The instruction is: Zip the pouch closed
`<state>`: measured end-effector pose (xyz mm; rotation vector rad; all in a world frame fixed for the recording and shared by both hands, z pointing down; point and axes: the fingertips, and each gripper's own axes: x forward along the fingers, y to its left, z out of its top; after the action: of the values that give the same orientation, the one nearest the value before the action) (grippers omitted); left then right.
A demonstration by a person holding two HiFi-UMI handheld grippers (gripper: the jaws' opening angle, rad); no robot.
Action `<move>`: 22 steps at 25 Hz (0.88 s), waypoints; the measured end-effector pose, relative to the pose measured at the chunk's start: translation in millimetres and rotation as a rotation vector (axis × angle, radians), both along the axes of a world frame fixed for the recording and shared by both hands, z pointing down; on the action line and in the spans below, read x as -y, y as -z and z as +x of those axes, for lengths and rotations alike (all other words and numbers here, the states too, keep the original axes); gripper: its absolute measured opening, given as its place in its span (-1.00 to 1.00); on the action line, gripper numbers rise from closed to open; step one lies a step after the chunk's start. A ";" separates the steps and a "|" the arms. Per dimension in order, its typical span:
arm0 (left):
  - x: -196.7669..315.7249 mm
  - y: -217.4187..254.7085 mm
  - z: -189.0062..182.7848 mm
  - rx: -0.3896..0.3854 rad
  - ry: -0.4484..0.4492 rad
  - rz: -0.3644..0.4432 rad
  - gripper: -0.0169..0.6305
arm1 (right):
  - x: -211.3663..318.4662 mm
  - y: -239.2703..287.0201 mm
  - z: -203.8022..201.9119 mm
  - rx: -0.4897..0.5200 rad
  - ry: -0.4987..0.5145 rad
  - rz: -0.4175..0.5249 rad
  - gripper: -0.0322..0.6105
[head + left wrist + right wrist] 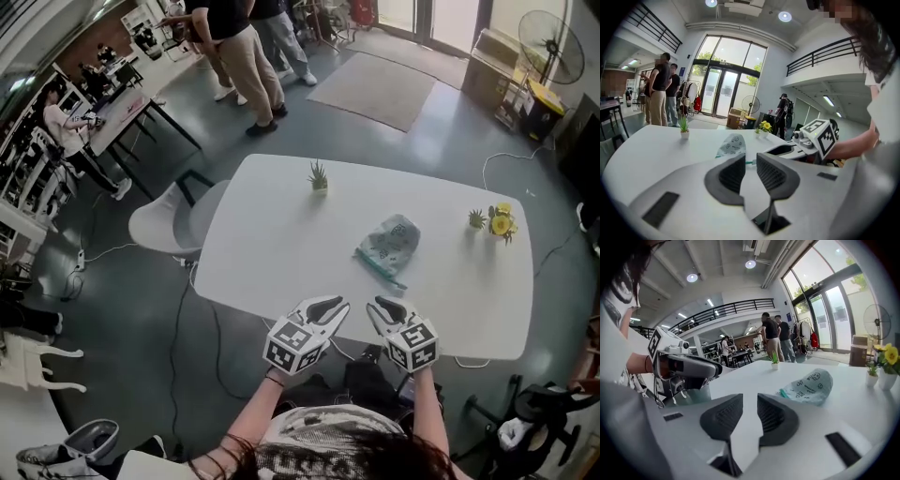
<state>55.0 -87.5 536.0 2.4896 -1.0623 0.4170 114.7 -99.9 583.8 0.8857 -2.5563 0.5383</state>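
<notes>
The left claw point(328, 307) has its jaws a little apart, with nothing in them. The right claw point(382, 307) is the same. They are side by side, tipped a bit down. The pouch point(389, 246) lies on the table point(262, 244) ahead of them, well apart, nearer the right claw. I think one claw should hold the pouch's end while the other pinches the zip tab.
</notes>
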 end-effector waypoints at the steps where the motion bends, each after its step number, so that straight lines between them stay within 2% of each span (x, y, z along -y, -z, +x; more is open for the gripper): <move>1: -6.0 4.4 -5.3 -0.004 -0.008 0.010 -0.70 | -4.8 3.5 -4.6 0.007 -0.015 0.005 -0.60; 10: -79.0 29.3 -60.3 -0.040 -0.063 0.070 -0.70 | -74.8 36.8 -57.0 0.049 -0.110 0.065 -0.63; 17: -127.1 34.0 -76.3 -0.069 -0.108 0.087 -0.76 | -127.1 49.9 -81.2 0.052 -0.142 0.095 -0.78; 22: -143.7 36.6 -78.6 -0.070 -0.127 0.101 -0.80 | -145.0 60.8 -84.8 0.059 -0.156 0.118 -0.89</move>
<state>-23.6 56.3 499.4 2.6504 -0.9224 0.3167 29.9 45.0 523.0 1.1336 -2.6084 0.4680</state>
